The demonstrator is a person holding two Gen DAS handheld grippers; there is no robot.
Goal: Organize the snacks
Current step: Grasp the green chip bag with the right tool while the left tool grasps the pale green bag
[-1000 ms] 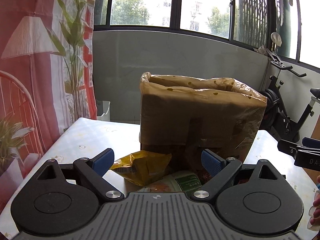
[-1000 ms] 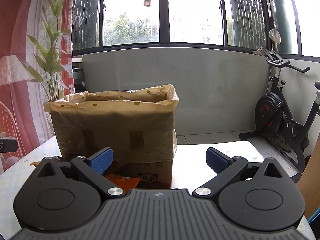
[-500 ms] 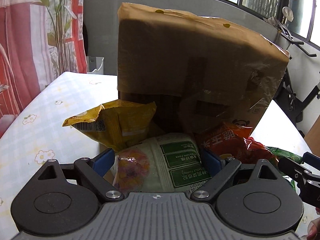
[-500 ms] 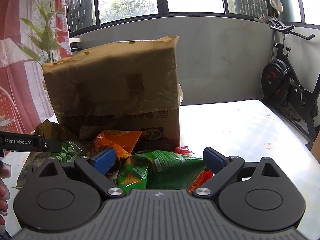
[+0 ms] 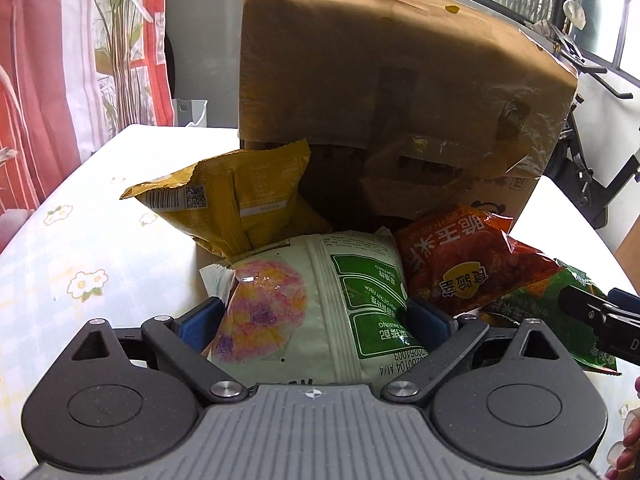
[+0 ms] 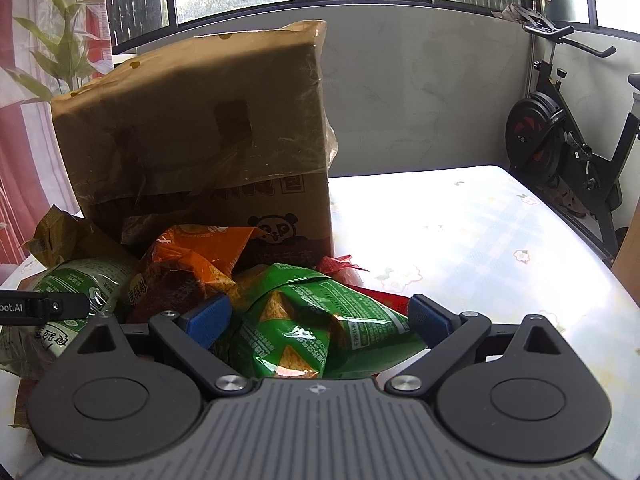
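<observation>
A pile of snack bags lies on the table in front of a tall cardboard box (image 5: 400, 92) lined with a plastic bag. My left gripper (image 5: 314, 318) is open, its blue pads on either side of a pale green bag (image 5: 312, 304). A yellow bag (image 5: 236, 196) lies behind it and a red-orange bag (image 5: 464, 260) to its right. My right gripper (image 6: 320, 320) is open around a bright green chip bag (image 6: 316, 320). The orange bag (image 6: 188, 264) and the box (image 6: 200, 128) stand behind it. The pads' contact with the bags cannot be told.
The table (image 6: 460, 232) has a pale floral cloth. An exercise bike (image 6: 560, 152) stands off its right side. A red curtain and a plant (image 5: 120, 40) stand at the left. The left gripper's finger (image 6: 44, 306) shows at the left in the right wrist view.
Both grippers have dropped and moved in toward the snack pile. The pale green bag now sits between the left pads and the bright green bag between the right pads.
</observation>
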